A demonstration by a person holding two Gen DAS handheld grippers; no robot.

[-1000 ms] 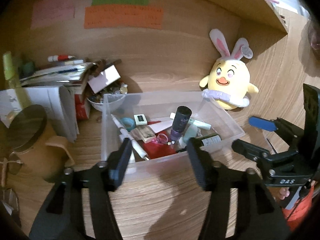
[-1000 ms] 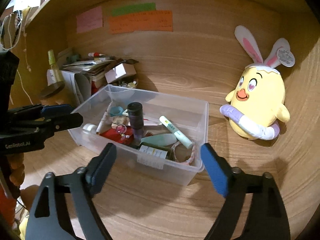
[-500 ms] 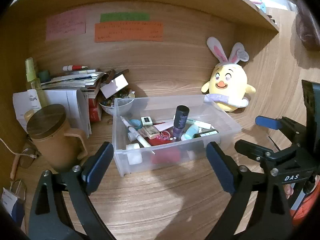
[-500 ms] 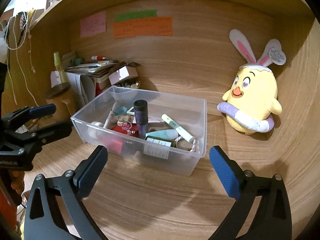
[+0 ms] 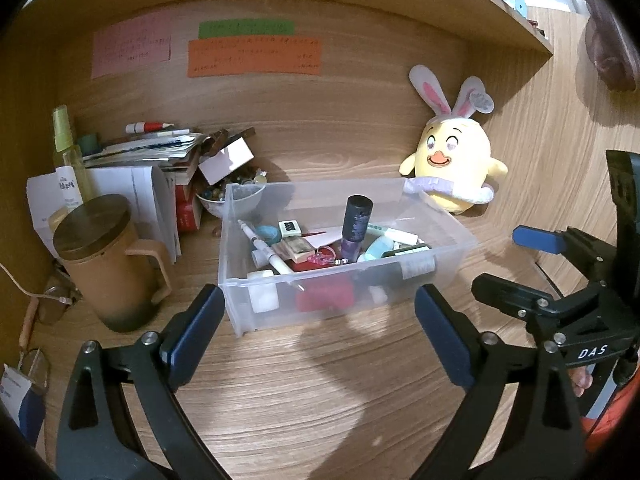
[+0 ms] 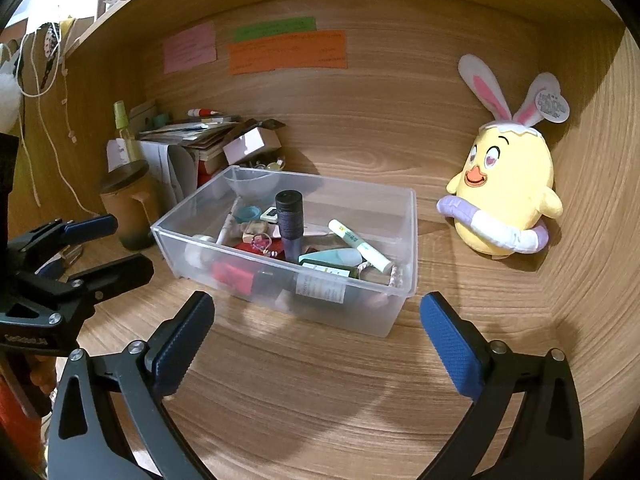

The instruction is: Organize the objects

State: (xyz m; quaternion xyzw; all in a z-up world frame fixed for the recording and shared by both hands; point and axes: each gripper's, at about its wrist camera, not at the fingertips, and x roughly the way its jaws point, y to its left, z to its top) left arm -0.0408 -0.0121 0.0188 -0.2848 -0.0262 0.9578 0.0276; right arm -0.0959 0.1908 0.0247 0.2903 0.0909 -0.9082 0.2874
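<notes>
Both grippers — left (image 5: 316, 328), right (image 6: 316, 336) — jaws wide, empty, before the bin (image 5: 344, 304).

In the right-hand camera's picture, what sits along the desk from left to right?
Brown lidded mug → clear plastic bin of small items → yellow chick plush with bunny ears.

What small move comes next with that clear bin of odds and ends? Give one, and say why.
Probably bring the left gripper and right gripper forward to the clear bin, one toward each end. Both are open and empty, short of its near wall, and the bin, full of small items like the dark bottle, sits loose on the desk beside the plush chick.
</notes>
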